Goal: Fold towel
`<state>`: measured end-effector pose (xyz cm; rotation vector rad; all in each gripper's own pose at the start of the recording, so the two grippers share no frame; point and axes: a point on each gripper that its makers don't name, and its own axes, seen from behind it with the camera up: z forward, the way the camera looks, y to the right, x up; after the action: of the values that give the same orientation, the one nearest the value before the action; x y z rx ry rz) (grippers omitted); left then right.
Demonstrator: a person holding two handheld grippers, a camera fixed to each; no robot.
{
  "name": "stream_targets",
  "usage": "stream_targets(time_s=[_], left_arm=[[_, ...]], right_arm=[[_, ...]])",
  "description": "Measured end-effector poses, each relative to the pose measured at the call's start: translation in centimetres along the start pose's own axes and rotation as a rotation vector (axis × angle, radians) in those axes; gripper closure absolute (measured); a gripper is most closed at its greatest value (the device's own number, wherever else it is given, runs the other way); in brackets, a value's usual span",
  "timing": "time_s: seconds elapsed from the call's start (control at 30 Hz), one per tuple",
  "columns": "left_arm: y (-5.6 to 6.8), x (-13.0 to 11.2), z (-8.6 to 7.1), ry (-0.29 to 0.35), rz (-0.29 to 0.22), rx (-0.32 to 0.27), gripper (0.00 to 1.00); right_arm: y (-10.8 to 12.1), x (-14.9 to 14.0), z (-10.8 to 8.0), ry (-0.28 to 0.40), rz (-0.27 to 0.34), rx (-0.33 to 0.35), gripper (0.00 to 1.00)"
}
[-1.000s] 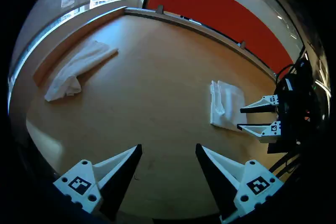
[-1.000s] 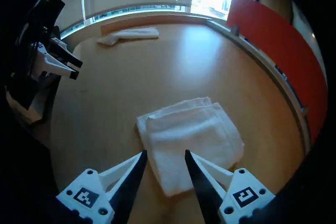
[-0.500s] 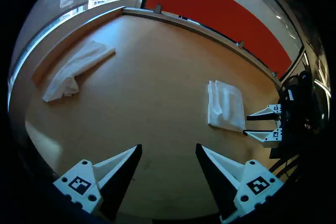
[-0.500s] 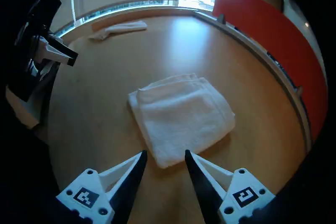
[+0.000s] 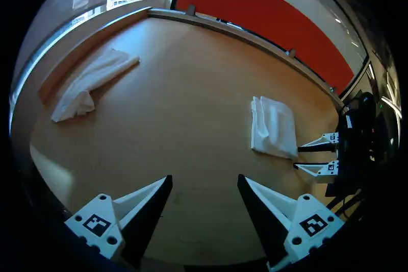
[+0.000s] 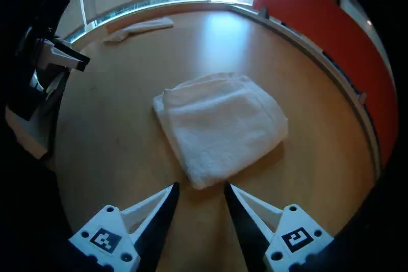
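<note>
Folded white terry towel (image 6: pixel 222 129) sits flat on the light wooden tabletop (image 6: pixel 112 134), dead ahead at 12 o'clock of the right gripper (image 6: pixel 201 186). Its nearest corner is right at the gap between the tips. That gripper's fingers are partly spread and hold nothing. The left gripper (image 5: pixel 204 177) is spread wider and also empty, with the towel well apart at its 2 o'clock, so the right one is clearly nearer. The pile looks almost square, no obvious long axis. A 2nd, crumpled white towel (image 5: pixel 89 85) lies near the far edge at 10 o'clock in the left gripper view.
</note>
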<state>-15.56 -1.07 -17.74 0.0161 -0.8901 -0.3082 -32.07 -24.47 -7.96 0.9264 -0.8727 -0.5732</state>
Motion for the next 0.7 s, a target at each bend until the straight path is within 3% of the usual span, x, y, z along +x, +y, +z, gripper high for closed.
stream_targets(time_s=[0.17, 0.37, 0.63, 0.7], left_arm=[[0.04, -0.08, 0.02, -0.002, 0.001, 0.000, 0.05], [0.12, -0.14, -0.02, -0.003, 0.002, -0.001, 0.05], [0.17, -0.27, -0.01, -0.007, 0.004, -0.004, 0.05], [0.17, -0.24, -0.01, -0.007, 0.005, -0.004, 0.05]], right_arm=[[0.03, 0.05, 0.43, 0.002, 0.017, -0.001, 0.42], [-0.18, 0.22, 0.71, 0.005, 0.037, 0.005, 0.68], [-0.19, 0.22, 0.54, 0.010, 0.053, -0.002, 0.95], [-0.05, 0.18, 0.46, 0.011, 0.054, -0.010, 0.96]])
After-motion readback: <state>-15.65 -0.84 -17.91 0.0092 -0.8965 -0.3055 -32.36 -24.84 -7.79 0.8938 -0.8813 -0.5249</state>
